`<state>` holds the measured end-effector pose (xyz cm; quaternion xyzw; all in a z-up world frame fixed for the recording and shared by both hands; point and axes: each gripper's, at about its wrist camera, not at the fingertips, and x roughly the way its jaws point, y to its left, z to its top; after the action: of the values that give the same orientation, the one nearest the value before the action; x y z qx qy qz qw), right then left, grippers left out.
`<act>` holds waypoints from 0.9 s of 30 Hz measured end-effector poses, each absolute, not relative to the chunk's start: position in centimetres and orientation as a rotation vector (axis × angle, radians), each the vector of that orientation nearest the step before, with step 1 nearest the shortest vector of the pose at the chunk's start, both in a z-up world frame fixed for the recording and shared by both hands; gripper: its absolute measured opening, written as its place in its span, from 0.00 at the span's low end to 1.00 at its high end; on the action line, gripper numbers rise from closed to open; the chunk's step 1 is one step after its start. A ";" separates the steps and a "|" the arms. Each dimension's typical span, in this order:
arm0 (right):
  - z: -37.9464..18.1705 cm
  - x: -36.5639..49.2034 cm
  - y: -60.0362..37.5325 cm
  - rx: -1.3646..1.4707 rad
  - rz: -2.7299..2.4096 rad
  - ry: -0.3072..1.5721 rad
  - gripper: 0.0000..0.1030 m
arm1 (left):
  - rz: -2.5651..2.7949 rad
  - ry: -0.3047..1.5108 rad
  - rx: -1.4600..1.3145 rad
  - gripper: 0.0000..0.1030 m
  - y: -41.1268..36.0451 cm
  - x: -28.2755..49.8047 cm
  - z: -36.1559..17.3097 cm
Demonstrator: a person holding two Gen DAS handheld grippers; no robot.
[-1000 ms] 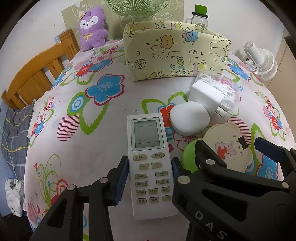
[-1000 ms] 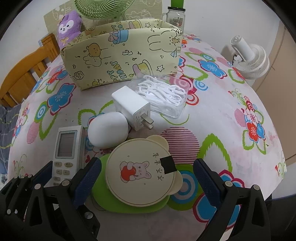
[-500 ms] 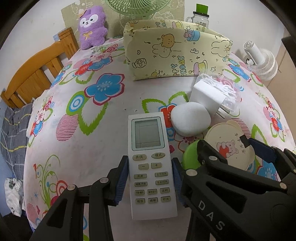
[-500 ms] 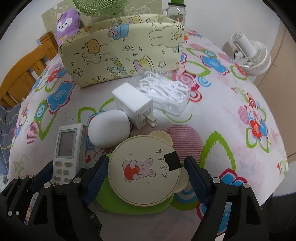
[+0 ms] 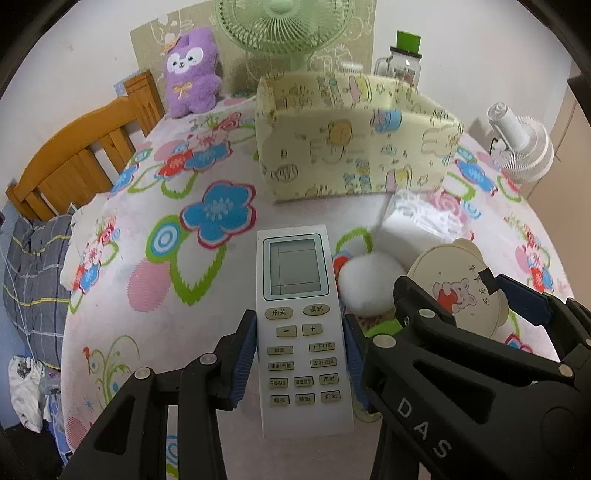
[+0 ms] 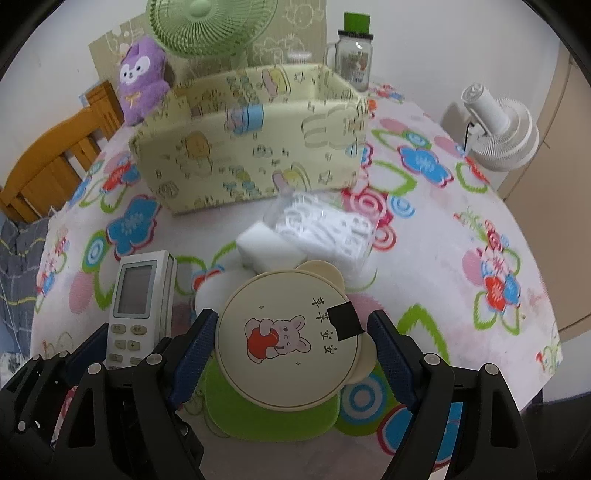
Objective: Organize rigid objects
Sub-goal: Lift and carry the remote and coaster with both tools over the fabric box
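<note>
Left gripper (image 5: 300, 360): jaws narrowed, being pressed against both long sides of the white remote control (image 5: 301, 325), which is being gripped at its button end, screen end pointing toward the fabric box (image 5: 354, 147).

Right gripper (image 6: 291, 354): jaws wide, closed in within the last second, blue pads being held against opposite edges of the round cream lid (image 6: 291, 343) printed with a rabbit; a green mat (image 6: 266, 417) is showing beneath it.

Fabric box: yellow, cartoon-printed, being kept toward the far edge of the table (image 6: 461, 258). Nothing can be made out inside it through the blur in the right wrist view; in the left wrist view the inside is mostly hidden.

Loose items between lid and box: a white rounded object (image 5: 369, 284), a white charger block (image 6: 266, 243), a clear box of white floss picks (image 6: 325, 225).

Being shown at the table's far edge: a purple plush toy (image 5: 192, 74), a green fan (image 5: 284, 26), a glass jar with a green lid (image 6: 354, 55), a white fan (image 6: 498, 129).

Left wrist view only: a wooden chair's full back (image 5: 81, 147), grey checked cloth (image 5: 33, 288).
</note>
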<state>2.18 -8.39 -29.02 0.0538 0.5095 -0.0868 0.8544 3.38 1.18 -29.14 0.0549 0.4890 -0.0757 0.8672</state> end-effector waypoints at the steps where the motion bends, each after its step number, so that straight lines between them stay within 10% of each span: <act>1: -28.7 2.3 -8.5 0.112 -0.183 1.066 0.82 | -0.158 1.017 0.111 0.45 1.1 3.5 -28.8; 27: -21.2 5.3 -10.0 0.084 -0.166 0.953 0.82 | -0.144 0.924 0.077 0.45 -0.4 6.1 -22.0</act>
<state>5.26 -10.05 -21.22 0.0406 0.4579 -0.0797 0.8845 6.07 -0.39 -22.05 0.0371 0.4450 -0.0695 0.8920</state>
